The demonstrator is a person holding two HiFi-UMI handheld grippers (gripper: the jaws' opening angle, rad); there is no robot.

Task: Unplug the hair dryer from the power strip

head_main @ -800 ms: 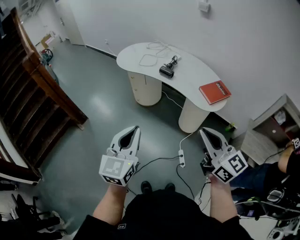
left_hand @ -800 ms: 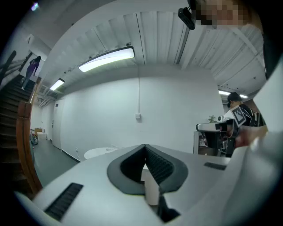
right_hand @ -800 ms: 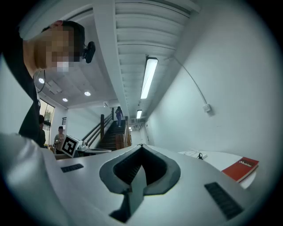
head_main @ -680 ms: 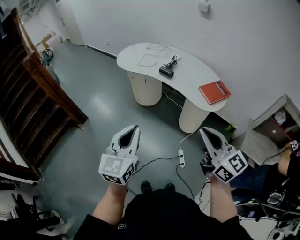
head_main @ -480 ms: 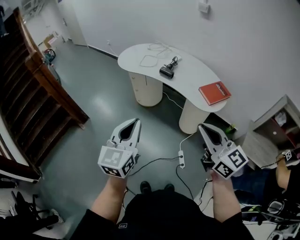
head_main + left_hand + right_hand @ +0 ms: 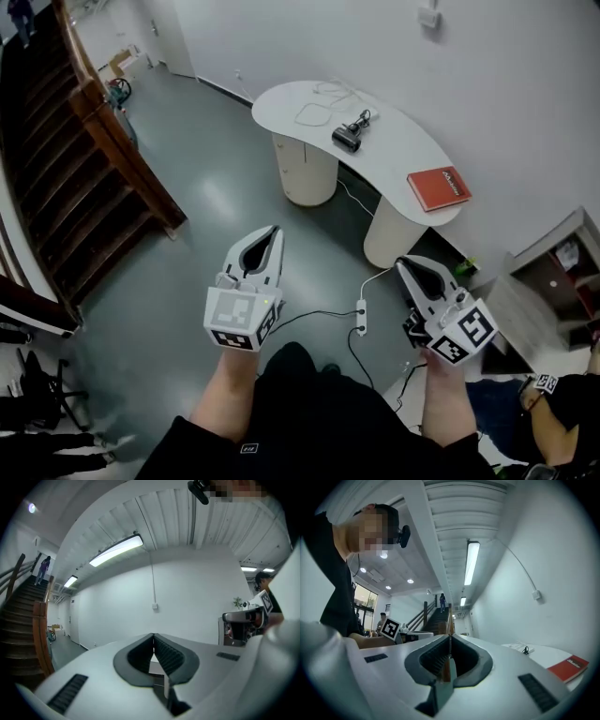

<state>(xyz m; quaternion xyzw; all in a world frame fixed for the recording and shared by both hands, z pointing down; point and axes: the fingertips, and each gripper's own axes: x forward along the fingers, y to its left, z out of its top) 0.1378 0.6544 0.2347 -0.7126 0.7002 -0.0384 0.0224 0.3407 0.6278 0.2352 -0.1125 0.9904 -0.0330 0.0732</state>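
A black hair dryer (image 6: 347,139) lies on the curved white table (image 6: 403,155) far ahead, its dark cord (image 6: 362,119) curled beside it. The same dryer shows tiny in the right gripper view (image 6: 526,649). White cable (image 6: 315,112) loops on the table's far end; whether a power strip lies among it I cannot tell. A white power strip (image 6: 361,318) with cables lies on the floor between my grippers. My left gripper (image 6: 274,231) and right gripper (image 6: 401,263) are held up at waist height, well short of the table, both shut and empty. Their jaws meet in both gripper views (image 6: 153,637) (image 6: 450,637).
A red book (image 6: 439,187) lies on the table's right end. A wooden staircase (image 6: 84,178) runs along the left. Shelving (image 6: 553,267) stands at the right, with a person's arm (image 6: 553,398) low beside it. Grey floor lies between me and the table.
The head view has shifted, so the table and stairs sit further right in it. Both grippers stay shut at about the same height. The person at the right sits lower in the picture.
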